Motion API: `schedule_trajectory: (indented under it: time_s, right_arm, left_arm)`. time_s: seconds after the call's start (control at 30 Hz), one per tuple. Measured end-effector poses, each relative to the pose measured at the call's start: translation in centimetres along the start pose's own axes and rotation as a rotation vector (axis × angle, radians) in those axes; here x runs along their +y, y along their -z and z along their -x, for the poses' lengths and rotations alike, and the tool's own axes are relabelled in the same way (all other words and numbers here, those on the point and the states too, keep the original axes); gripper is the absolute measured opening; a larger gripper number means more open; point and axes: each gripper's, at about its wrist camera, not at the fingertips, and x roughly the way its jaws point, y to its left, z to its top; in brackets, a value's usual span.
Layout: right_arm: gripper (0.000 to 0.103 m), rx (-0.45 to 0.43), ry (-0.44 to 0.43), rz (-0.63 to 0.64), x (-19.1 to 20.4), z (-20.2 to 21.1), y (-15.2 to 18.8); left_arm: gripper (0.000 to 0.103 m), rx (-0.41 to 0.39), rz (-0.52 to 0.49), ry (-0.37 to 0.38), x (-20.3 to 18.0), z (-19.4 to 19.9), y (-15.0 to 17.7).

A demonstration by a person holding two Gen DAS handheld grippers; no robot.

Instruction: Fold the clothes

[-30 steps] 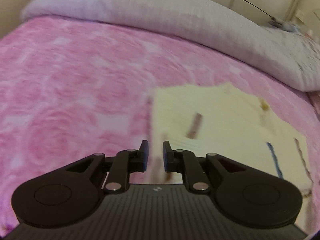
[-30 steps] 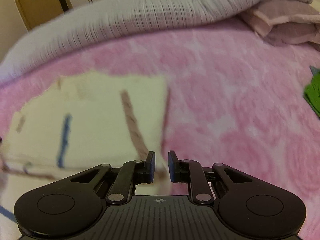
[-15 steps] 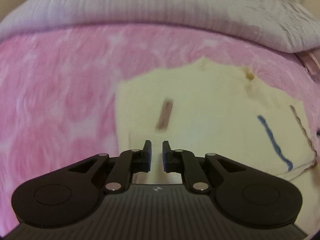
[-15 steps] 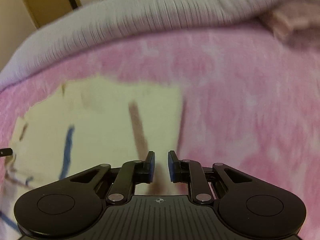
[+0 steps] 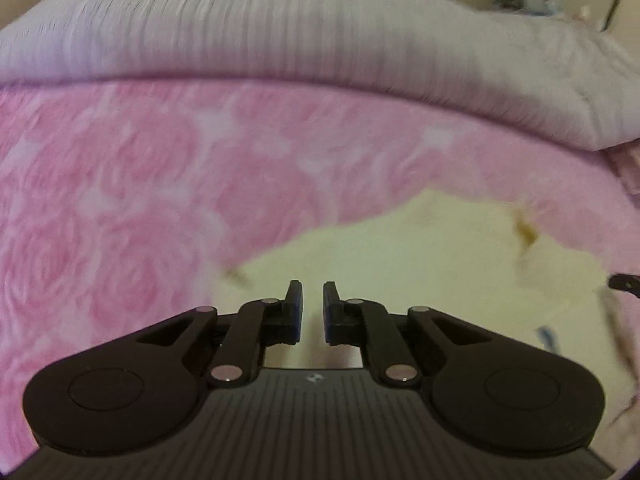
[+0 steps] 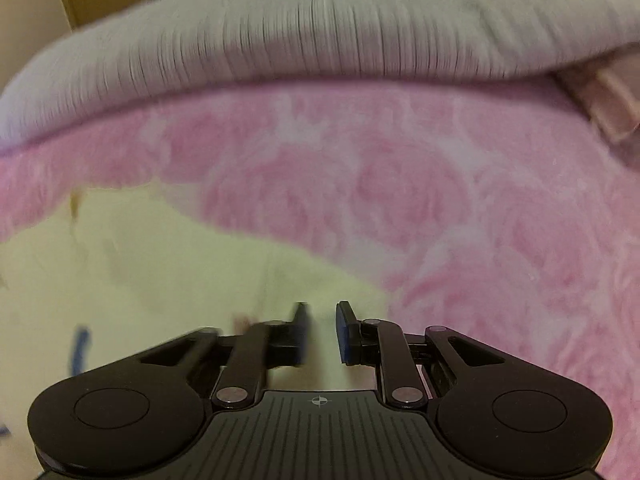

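The left wrist view is being taken from just behind the left gripper (image 5: 312, 308), looking forward along its two fingers (image 5: 294, 306) and down at the bed (image 5: 160, 184). The right wrist view is being taken the same way from behind the right gripper (image 6: 322, 332). Both are being held low and close to the pale yellow cloth (image 5: 400, 256). The cloth (image 6: 140, 264) is being seen at the right in the left view and at the left in the right view. The pink blanket (image 6: 440, 200) and the grey quilt (image 5: 280, 36) at the back are being shared by both views.
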Motion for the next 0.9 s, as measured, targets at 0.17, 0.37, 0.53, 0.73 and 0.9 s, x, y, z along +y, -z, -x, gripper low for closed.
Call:
schedule_trajectory:
  time_s: [0.17, 0.37, 0.53, 0.73, 0.9]
  right_arm:
    - [0.017, 0.047, -0.123, 0.153, 4.4, -2.4, -1.2]
    - [0.017, 0.009, -0.097, 0.291, 8.3, -7.9, -2.5]
    - [0.018, 0.015, -0.107, 0.168, 7.0, -7.6, -4.9]
    - [0.018, 0.042, -0.147, 0.234, 8.6, -8.1, -3.7]
    - [0.018, 0.042, -0.149, 0.176, 8.3, -8.0, -4.0]
  left_arm:
    - [0.007, 0.046, -0.105, 0.087, -2.7, -3.1, -1.5]
    - [0.004, 0.015, -0.1, 0.12, -3.2, -6.6, -3.9]
    - [0.004, -0.002, 0.015, 0.136, -2.0, -5.6, -5.2]
    - [0.006, 0.064, -0.079, 0.19, -3.8, -4.6, -2.5]
    - [0.006, 0.046, -0.009, 0.139, -3.3, -5.7, -3.6]
